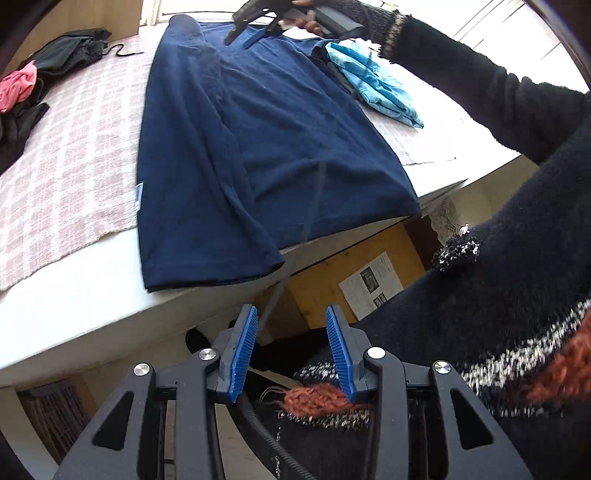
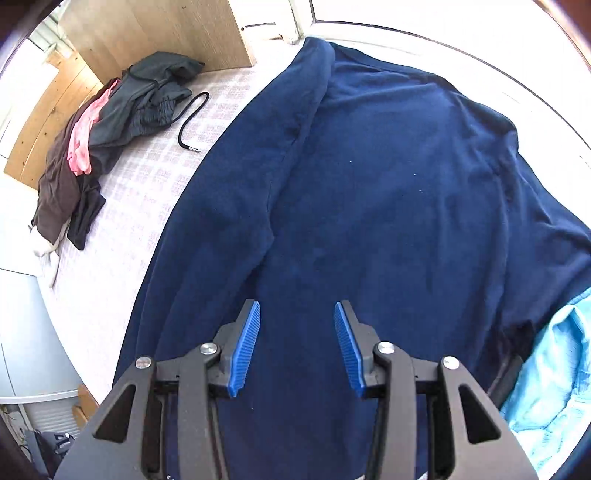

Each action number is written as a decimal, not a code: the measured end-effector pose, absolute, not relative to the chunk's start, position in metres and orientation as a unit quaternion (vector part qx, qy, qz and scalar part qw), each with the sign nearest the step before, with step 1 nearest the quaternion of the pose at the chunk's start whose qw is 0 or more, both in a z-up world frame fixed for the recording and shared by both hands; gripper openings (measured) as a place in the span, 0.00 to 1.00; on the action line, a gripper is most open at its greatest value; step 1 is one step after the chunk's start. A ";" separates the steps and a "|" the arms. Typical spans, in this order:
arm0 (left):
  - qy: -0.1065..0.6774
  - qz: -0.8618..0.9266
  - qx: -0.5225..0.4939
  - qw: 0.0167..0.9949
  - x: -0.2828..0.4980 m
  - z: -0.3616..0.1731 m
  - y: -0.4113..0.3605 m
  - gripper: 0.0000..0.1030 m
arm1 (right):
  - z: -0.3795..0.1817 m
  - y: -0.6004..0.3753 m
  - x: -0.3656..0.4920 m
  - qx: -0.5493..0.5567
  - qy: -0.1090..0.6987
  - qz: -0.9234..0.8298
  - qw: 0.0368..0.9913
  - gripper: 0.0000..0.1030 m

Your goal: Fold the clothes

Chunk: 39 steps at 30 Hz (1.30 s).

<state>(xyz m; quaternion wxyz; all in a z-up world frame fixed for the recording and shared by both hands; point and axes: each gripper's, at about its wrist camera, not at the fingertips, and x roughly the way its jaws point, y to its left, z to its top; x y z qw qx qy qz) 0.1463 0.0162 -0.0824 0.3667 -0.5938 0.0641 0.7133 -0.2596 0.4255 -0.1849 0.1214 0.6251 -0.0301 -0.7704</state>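
A navy blue top [image 1: 258, 147] lies flat along the table, with one side folded inward and its hem hanging slightly over the near edge; it fills the right wrist view [image 2: 369, 206]. My left gripper [image 1: 291, 317] is open and empty, held off the table's near edge below the hem. My right gripper [image 2: 297, 314] is open and empty, hovering just above the top's body; in the left wrist view it shows at the far end of the top [image 1: 251, 31], held by a hand in a dark sleeve.
A pink checked cloth [image 1: 74, 155] covers the white table [image 1: 74, 295]. A folded light blue garment [image 1: 373, 85] lies at the top's right side. A pile of dark and pink clothes [image 2: 96, 147] with a black cord [image 2: 188, 118] sits far left.
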 end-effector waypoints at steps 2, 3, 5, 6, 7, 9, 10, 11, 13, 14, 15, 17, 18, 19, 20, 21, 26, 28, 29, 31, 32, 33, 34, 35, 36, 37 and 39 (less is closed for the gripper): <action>0.059 0.721 -0.598 0.345 0.143 -0.086 0.010 0.36 | -0.188 0.430 -0.248 0.620 -0.042 -0.774 0.121 0.41; 0.055 0.727 -0.590 0.348 0.142 -0.088 0.016 0.36 | -0.193 0.428 -0.244 0.619 -0.050 -0.774 0.124 0.41; 0.048 0.739 -0.570 0.356 0.139 -0.091 0.030 0.36 | -0.203 0.424 -0.236 0.616 -0.067 -0.774 0.130 0.41; 0.058 0.747 -0.557 0.359 0.140 -0.095 0.042 0.36 | -0.209 0.420 -0.236 0.619 -0.075 -0.771 0.129 0.41; 0.074 0.759 -0.543 0.353 0.141 -0.098 0.053 0.36 | -0.214 0.419 -0.236 0.620 -0.085 -0.769 0.127 0.41; 0.097 0.775 -0.531 0.329 0.143 -0.107 0.066 0.36 | -0.223 0.412 -0.239 0.622 -0.098 -0.767 0.125 0.41; 0.104 0.777 -0.532 0.321 0.144 -0.112 0.069 0.36 | -0.226 0.408 -0.240 0.622 -0.099 -0.766 0.128 0.41; 0.109 0.778 -0.533 0.313 0.144 -0.118 0.075 0.36 | -0.229 0.404 -0.240 0.621 -0.101 -0.766 0.132 0.41; 0.128 0.786 -0.531 0.289 0.147 -0.123 0.080 0.36 | -0.234 0.391 -0.246 0.624 -0.094 -0.761 0.152 0.41; 0.134 0.791 -0.528 0.279 0.148 -0.124 0.083 0.36 | -0.238 0.384 -0.250 0.627 -0.085 -0.759 0.154 0.41; 0.138 0.795 -0.526 0.270 0.149 -0.124 0.085 0.36 | -0.239 0.379 -0.253 0.627 -0.075 -0.760 0.152 0.41; 0.122 0.801 -0.526 0.259 0.149 -0.123 0.086 0.36 | -0.242 0.370 -0.260 0.630 -0.070 -0.755 0.168 0.41; 0.114 0.802 -0.529 0.253 0.149 -0.124 0.086 0.36 | -0.243 0.366 -0.263 0.632 -0.069 -0.752 0.176 0.41; 0.111 0.803 -0.531 0.247 0.148 -0.125 0.088 0.36 | -0.246 0.361 -0.266 0.637 -0.063 -0.747 0.179 0.41; 0.110 0.805 -0.531 0.240 0.146 -0.125 0.088 0.36 | -0.249 0.358 -0.269 0.643 -0.052 -0.743 0.179 0.41; 0.110 0.806 -0.532 0.233 0.145 -0.125 0.089 0.36 | -0.253 0.355 -0.271 0.645 -0.046 -0.741 0.181 0.41; 0.098 0.813 -0.534 0.211 0.138 -0.123 0.093 0.36 | -0.256 0.353 -0.278 0.645 -0.040 -0.738 0.195 0.40; 0.108 0.813 -0.534 0.206 0.136 -0.125 0.096 0.36 | -0.256 0.354 -0.279 0.643 -0.033 -0.738 0.202 0.33; 0.115 0.813 -0.533 0.203 0.136 -0.125 0.098 0.35 | -0.255 0.354 -0.280 0.642 -0.027 -0.738 0.206 0.25; 0.124 0.813 -0.532 0.201 0.136 -0.125 0.101 0.17 | -0.255 0.356 -0.281 0.643 -0.025 -0.735 0.212 0.22; 0.128 0.812 -0.533 0.201 0.136 -0.125 0.102 0.13 | -0.255 0.357 -0.282 0.642 -0.027 -0.734 0.218 0.19; 0.129 0.812 -0.533 0.199 0.135 -0.125 0.103 0.08 | -0.254 0.358 -0.283 0.640 -0.025 -0.735 0.222 0.13; 0.130 0.812 -0.534 0.198 0.135 -0.125 0.103 0.08 | -0.253 0.358 -0.284 0.638 -0.021 -0.736 0.225 0.12; 0.129 0.813 -0.532 0.197 0.136 -0.124 0.102 0.07 | -0.252 0.358 -0.284 0.636 -0.017 -0.737 0.229 0.10; 0.129 0.815 -0.530 0.197 0.136 -0.122 0.102 0.04 | -0.251 0.358 -0.284 0.635 -0.014 -0.737 0.231 0.08; 0.128 0.816 -0.528 0.196 0.137 -0.121 0.101 0.01 | -0.249 0.359 -0.284 0.633 -0.010 -0.738 0.235 0.08; 0.122 0.820 -0.525 0.194 0.137 -0.117 0.100 0.00 | -0.245 0.359 -0.286 0.627 -0.004 -0.741 0.240 0.07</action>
